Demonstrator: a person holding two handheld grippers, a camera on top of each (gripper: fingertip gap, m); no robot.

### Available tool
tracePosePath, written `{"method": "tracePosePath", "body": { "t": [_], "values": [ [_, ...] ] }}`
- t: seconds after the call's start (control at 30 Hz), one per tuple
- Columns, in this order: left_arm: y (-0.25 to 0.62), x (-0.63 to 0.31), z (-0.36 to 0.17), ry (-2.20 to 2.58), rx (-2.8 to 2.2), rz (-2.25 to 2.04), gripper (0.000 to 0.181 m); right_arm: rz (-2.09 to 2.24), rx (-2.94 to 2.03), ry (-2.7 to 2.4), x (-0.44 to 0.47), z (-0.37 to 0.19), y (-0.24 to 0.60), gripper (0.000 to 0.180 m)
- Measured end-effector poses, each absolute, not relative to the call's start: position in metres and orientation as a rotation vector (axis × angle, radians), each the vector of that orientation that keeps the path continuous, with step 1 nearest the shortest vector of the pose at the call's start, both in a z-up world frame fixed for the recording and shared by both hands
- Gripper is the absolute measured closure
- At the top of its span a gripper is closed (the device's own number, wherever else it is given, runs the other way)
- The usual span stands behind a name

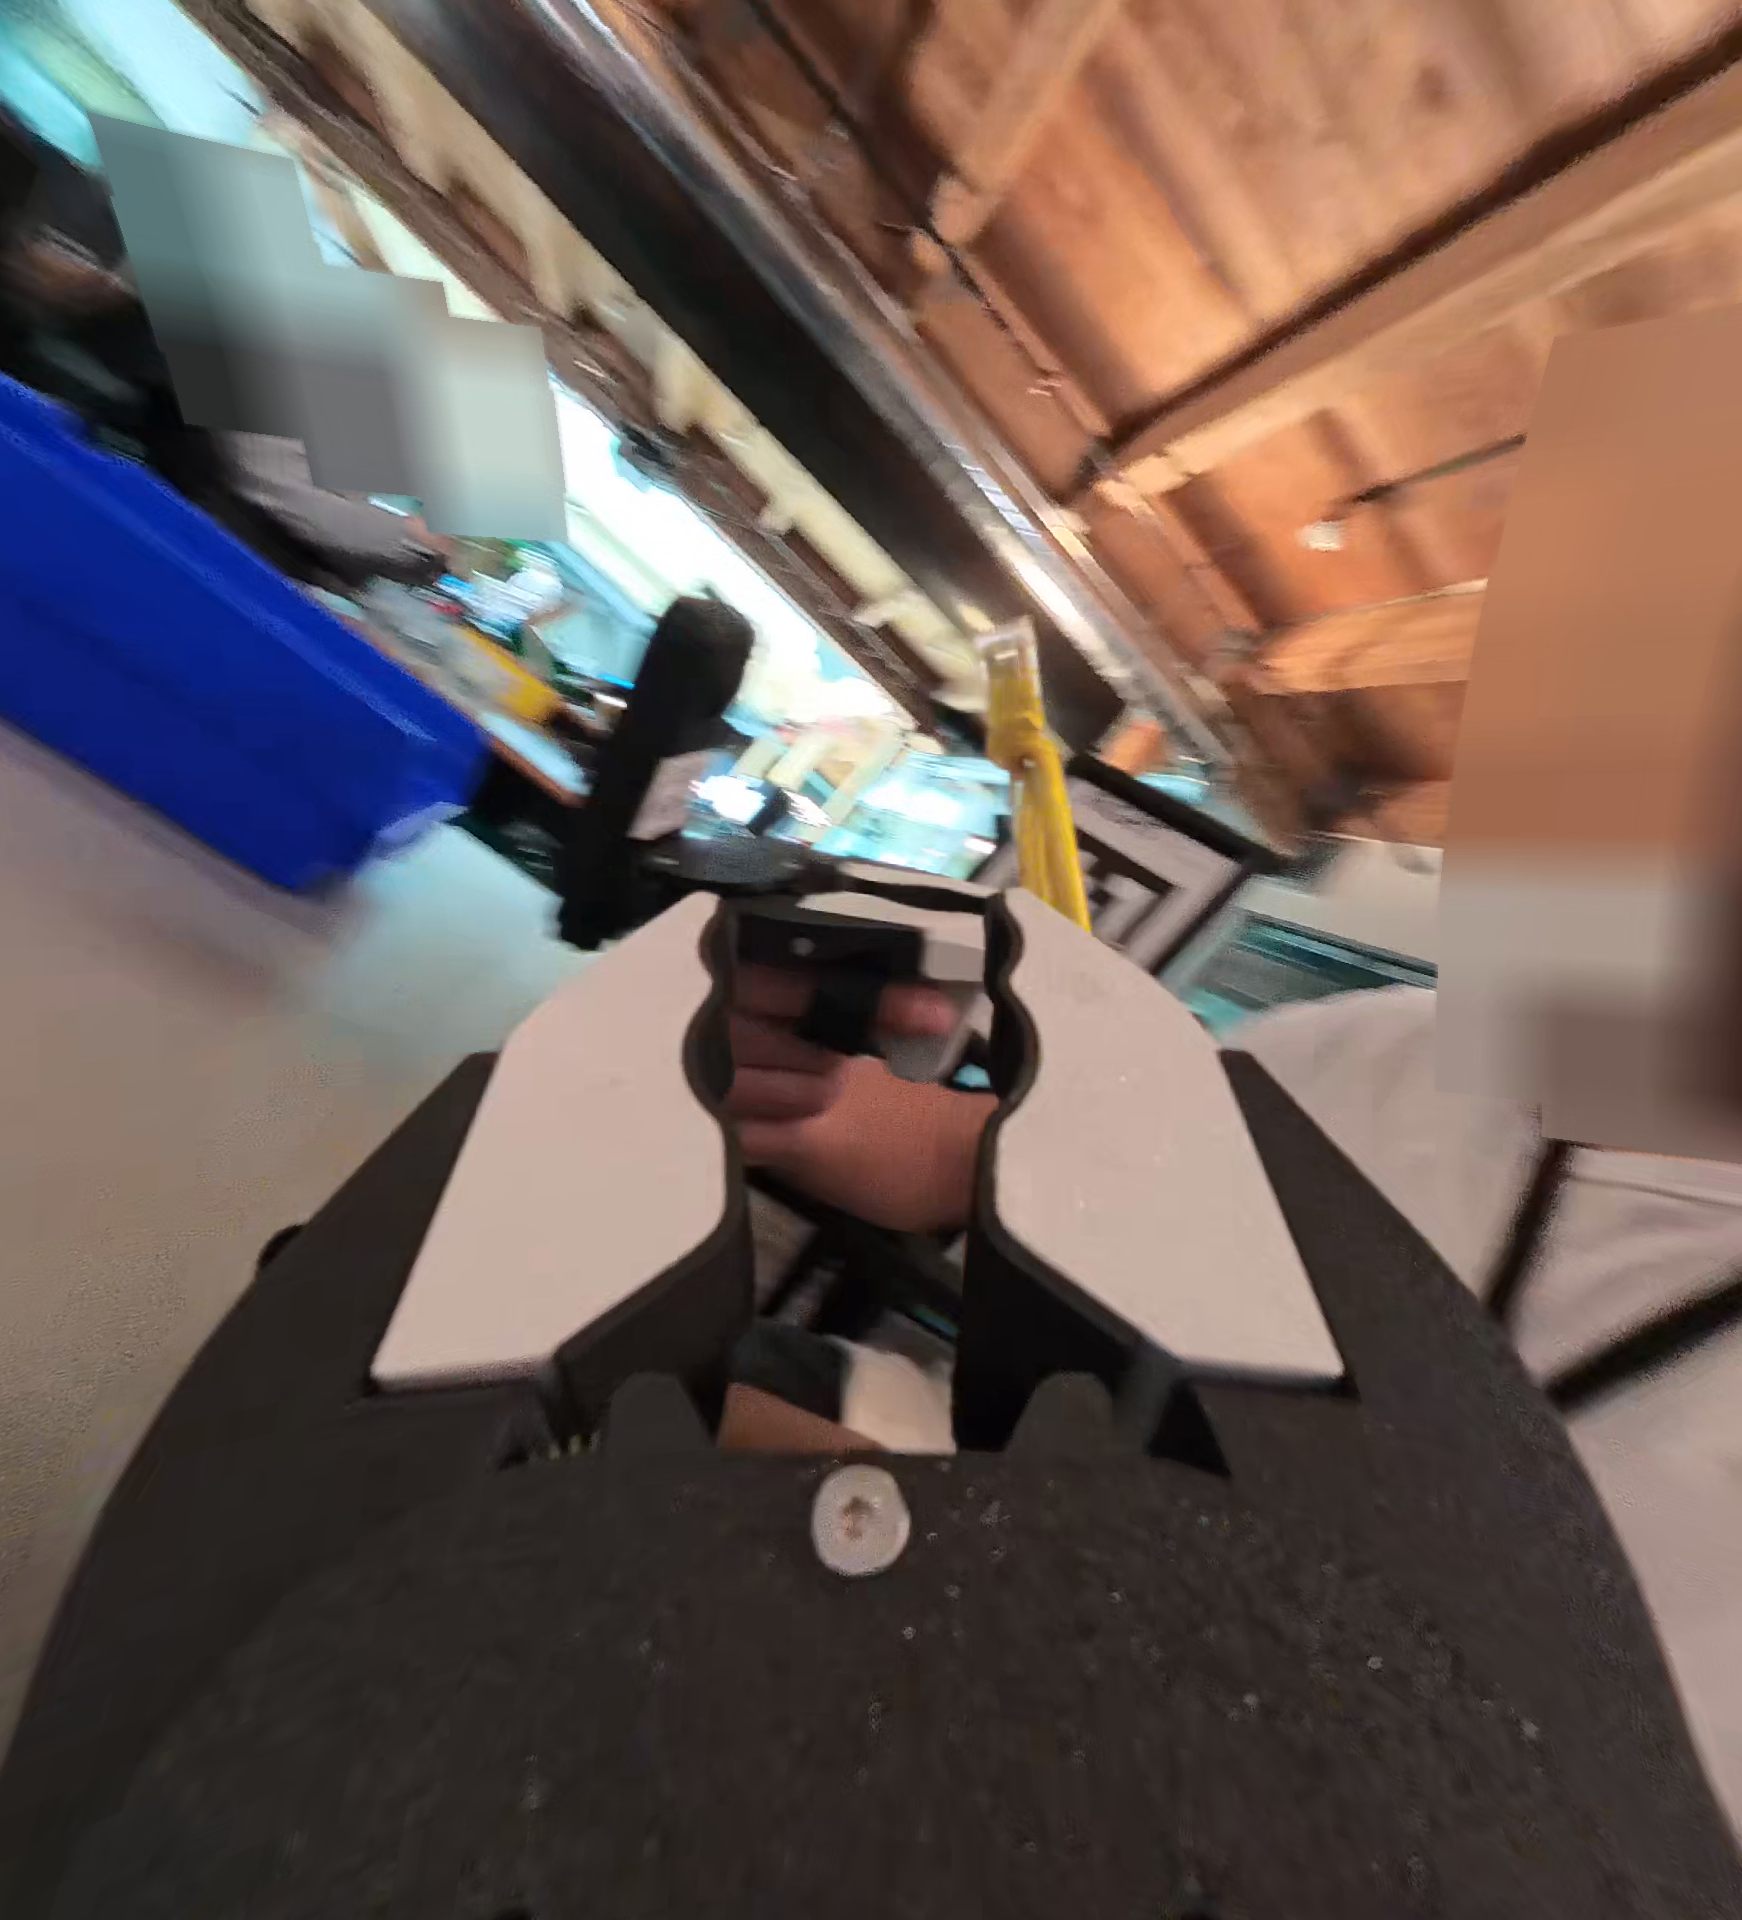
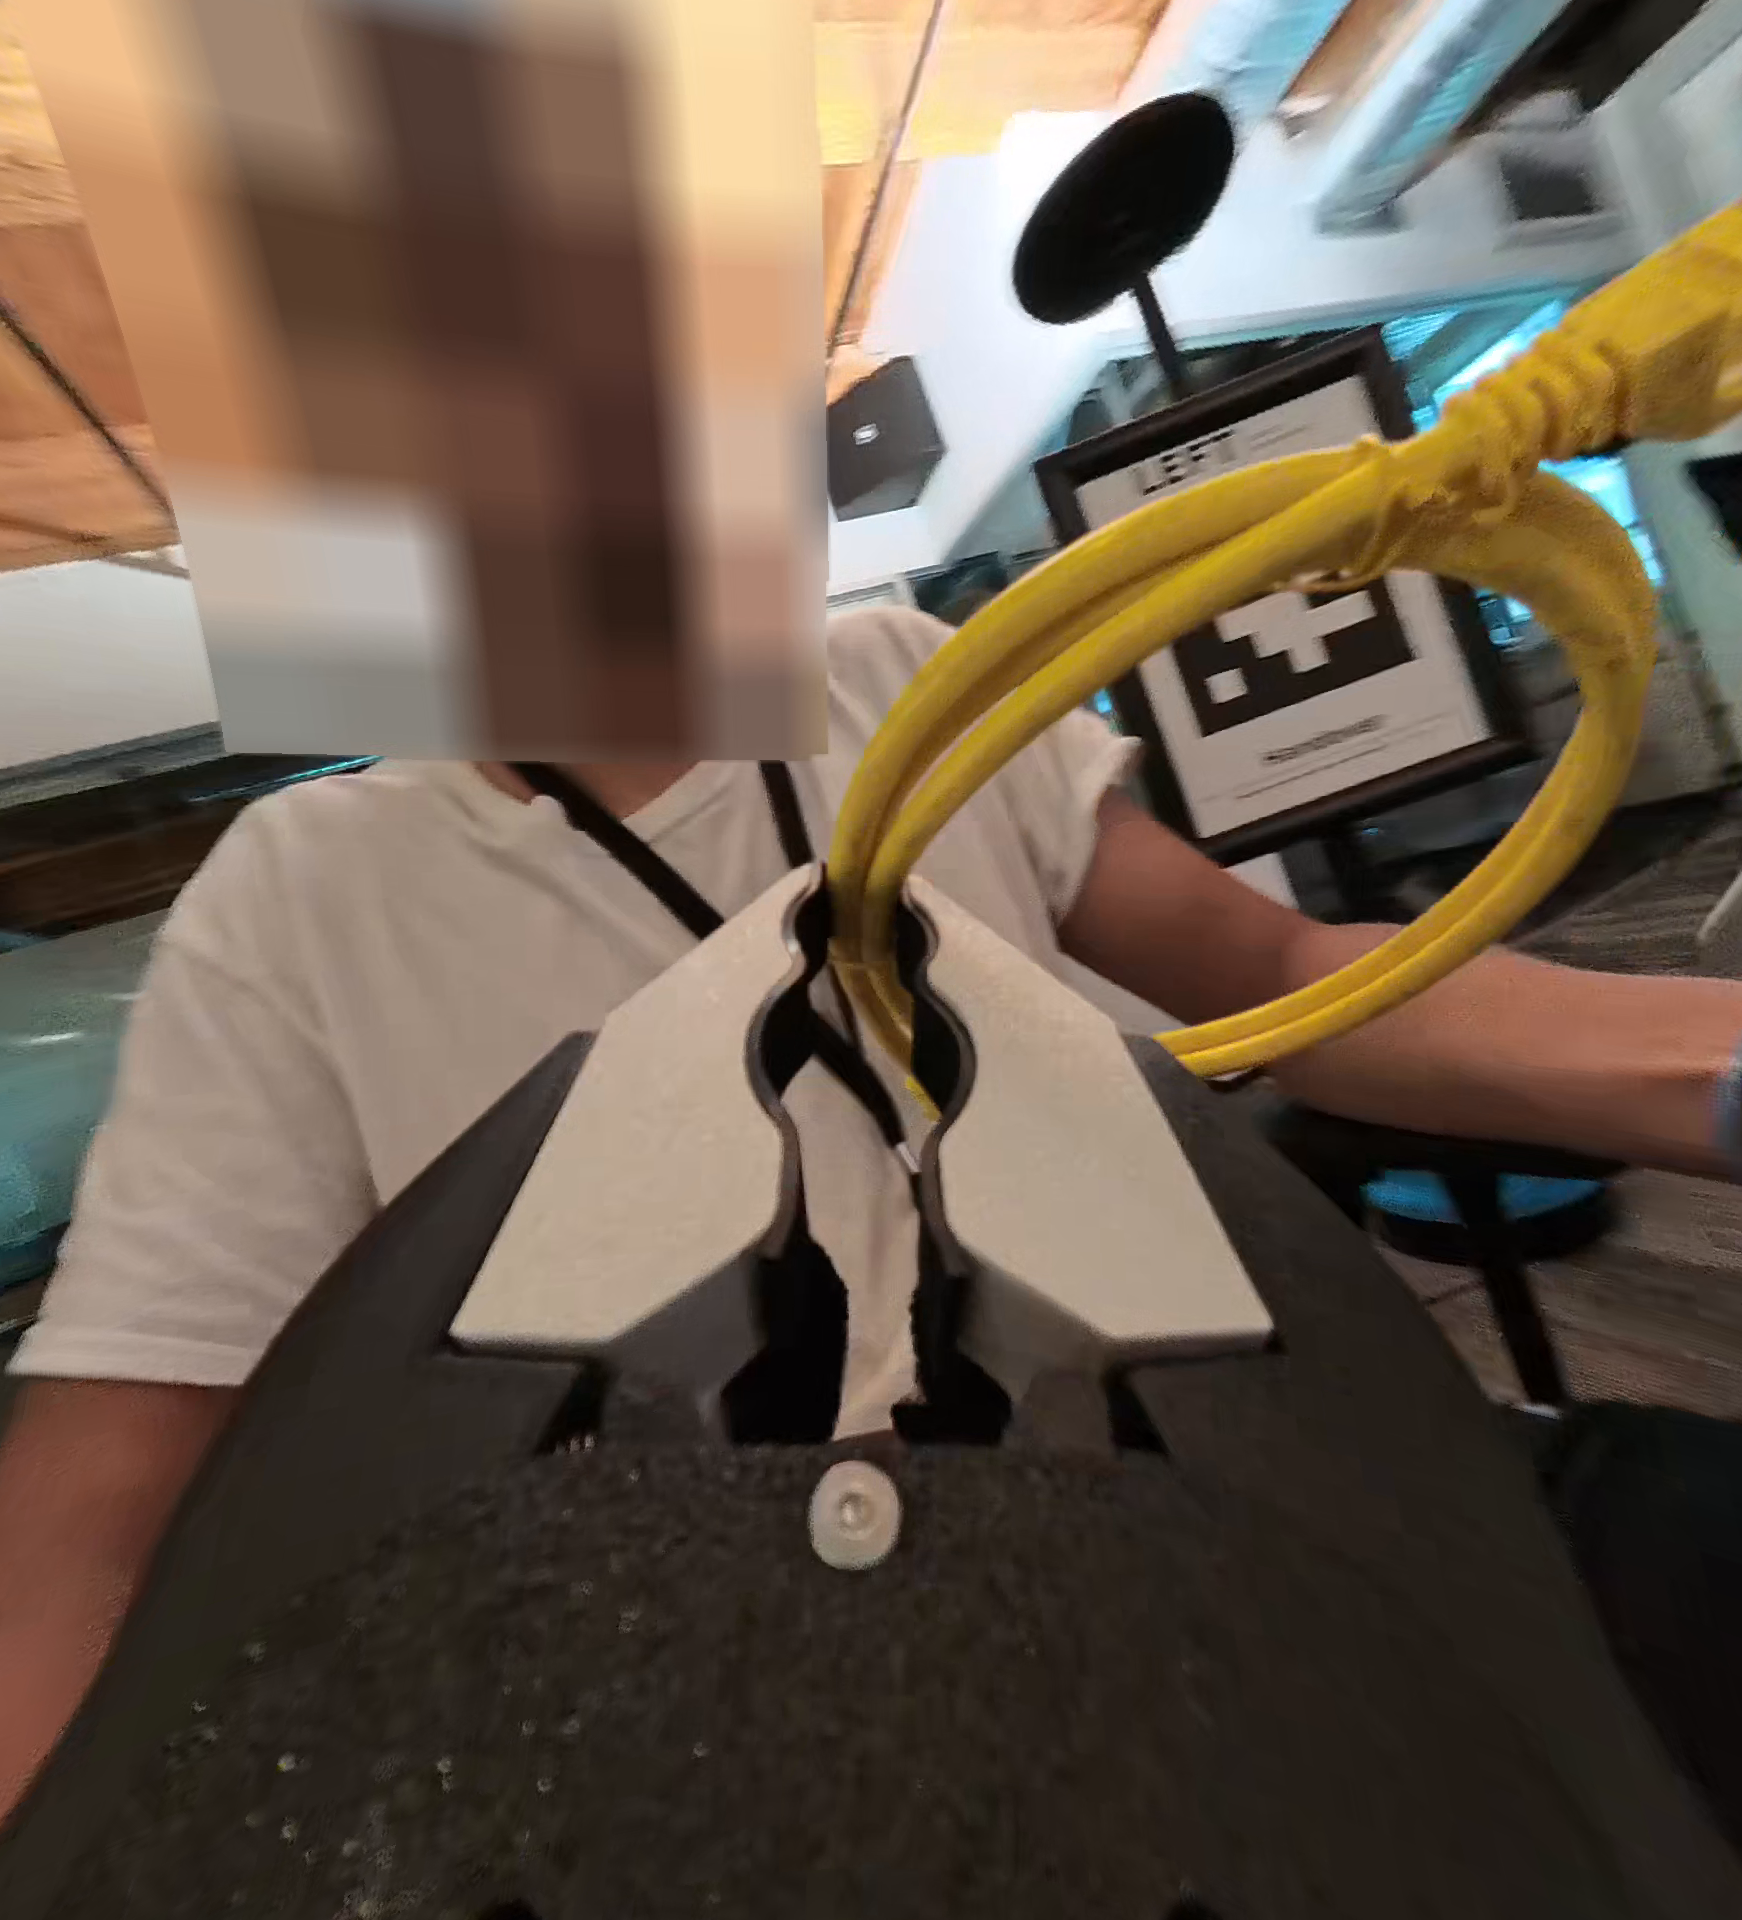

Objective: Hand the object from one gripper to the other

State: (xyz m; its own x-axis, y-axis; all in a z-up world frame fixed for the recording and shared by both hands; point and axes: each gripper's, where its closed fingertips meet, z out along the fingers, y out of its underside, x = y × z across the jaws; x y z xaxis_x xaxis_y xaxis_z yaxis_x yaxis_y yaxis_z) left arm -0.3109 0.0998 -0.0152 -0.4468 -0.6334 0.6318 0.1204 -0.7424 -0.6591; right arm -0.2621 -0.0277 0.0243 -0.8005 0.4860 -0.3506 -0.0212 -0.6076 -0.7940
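The right gripper (image 2: 862, 914) clenches a coiled yellow cable (image 2: 1262, 582) at its fingertips; the left gripper (image 1: 856, 925) gapes empty, its fingers beside the cable.

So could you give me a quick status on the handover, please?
Right hand-held gripper shut on coiled yellow network cable. Left hand-held gripper open, empty. Nothing blocking.

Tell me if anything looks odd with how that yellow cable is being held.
Slightly. The right gripper pinches the coiled yellow network cable only at its fingertips, off to one side, so the loop and connector stick out sideways. The left gripper is open and empty.
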Motion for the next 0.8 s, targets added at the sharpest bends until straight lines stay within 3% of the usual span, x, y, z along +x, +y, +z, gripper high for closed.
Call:
{"method": "tracePosePath", "body": {
  "t": [0.13, 0.27, 0.4, 0.6, 0.67, 0.7, 0.8],
  "values": [
    [0.059, -0.311, -0.001, 0.932, -1.157, -2.41, 0.126, 2.511, -0.749, -1.269, -0.266, 0.027, -0.041, 0.168],
    [0.054, -0.323, 0.006, 0.956, -1.071, -2.445, 0.142, 2.477, -0.819, -1.266, -0.267, 0.021, -0.035, 0.168],
    [0.05, -0.328, 0.009, 0.972, -1.043, -2.478, 0.132, 2.494, -0.818, -1.257, -0.261, 0.02, -0.032, 0.168],
    [0.039, -0.319, 0.001, 1.049, -1.076, -2.462, 0.132, 2.475, -0.87, -1.303, -0.268, 0.015, -0.037, 0.168],
    [0.033, -0.322, 0.002, 1.096, -1.036, -2.47, 0.147, 2.444, -0.924, -1.301, -0.272, 0.009, -0.032, 0.168],
    [0.032, -0.322, 0.002, 1.111, -1.022, -2.454, 0.168, 2.436, -0.945, -1.294, -0.272, 0.006, -0.029, 0.168],
    [0.053, -0.319, 0.001, 1.007, -1.071, -2.328, 0.171, 2.305, -1.029, -1.154, -0.273, 0.004, -0.002, 0.167]
  ]
}}
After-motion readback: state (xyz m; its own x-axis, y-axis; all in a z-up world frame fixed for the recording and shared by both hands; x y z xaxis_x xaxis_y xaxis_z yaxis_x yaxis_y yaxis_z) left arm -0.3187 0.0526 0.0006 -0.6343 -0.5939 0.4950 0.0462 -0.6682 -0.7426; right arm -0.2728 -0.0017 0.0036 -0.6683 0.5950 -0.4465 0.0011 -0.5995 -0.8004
